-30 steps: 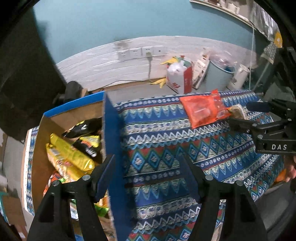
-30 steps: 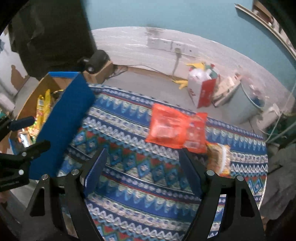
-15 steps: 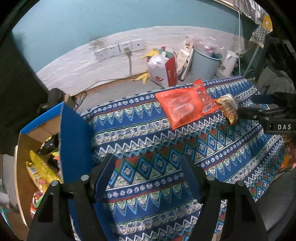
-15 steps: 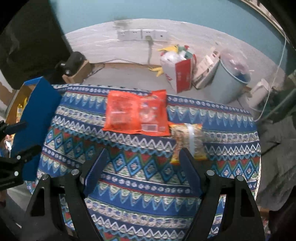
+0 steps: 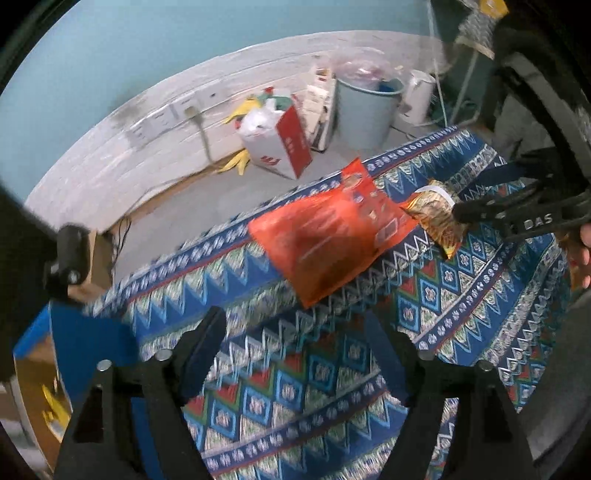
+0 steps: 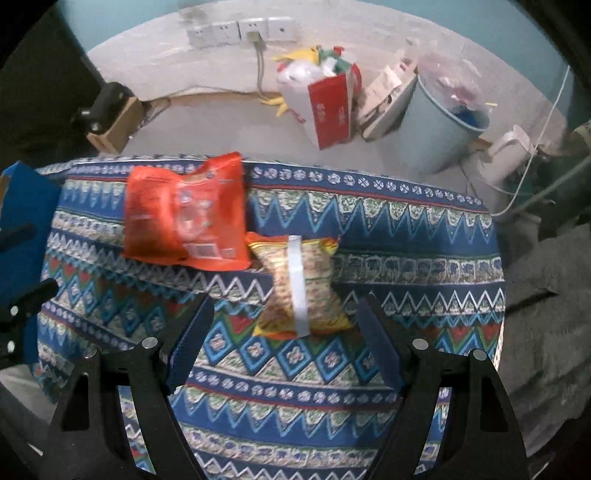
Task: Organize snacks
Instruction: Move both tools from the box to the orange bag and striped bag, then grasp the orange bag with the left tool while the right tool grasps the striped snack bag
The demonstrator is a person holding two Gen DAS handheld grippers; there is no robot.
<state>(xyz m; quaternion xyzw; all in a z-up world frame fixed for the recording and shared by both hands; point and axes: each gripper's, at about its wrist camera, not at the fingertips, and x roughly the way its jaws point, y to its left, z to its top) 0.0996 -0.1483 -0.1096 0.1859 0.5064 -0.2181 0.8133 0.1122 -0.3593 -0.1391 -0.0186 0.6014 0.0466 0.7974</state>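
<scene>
An orange-red snack bag [image 5: 328, 240] [image 6: 184, 218] lies flat near the far edge of the patterned cloth [image 5: 332, 387] [image 6: 406, 236]. A smaller yellow snack bag [image 6: 303, 284] [image 5: 436, 218] lies right of it, touching its corner. My left gripper [image 5: 295, 350] is open and empty, above the cloth in front of the orange bag. My right gripper [image 6: 284, 332] is open and empty, its fingers just short of the yellow bag, one on each side; it also shows in the left wrist view [image 5: 491, 192]. The blue-walled cardboard box [image 5: 74, 343] [image 6: 22, 206] stands at the left.
Beyond the table's far edge the floor holds a red-and-white bag [image 6: 325, 99], a light blue bin [image 6: 439, 125], a white kettle [image 6: 506, 155] and a small wooden box [image 6: 118, 125]. Wall sockets [image 6: 240, 31] sit on the back wall.
Both grippers have swung right, away from the box. The orange bag now sits closer before the left gripper, and the yellow bag has come between the right gripper's fingers. Both stay open.
</scene>
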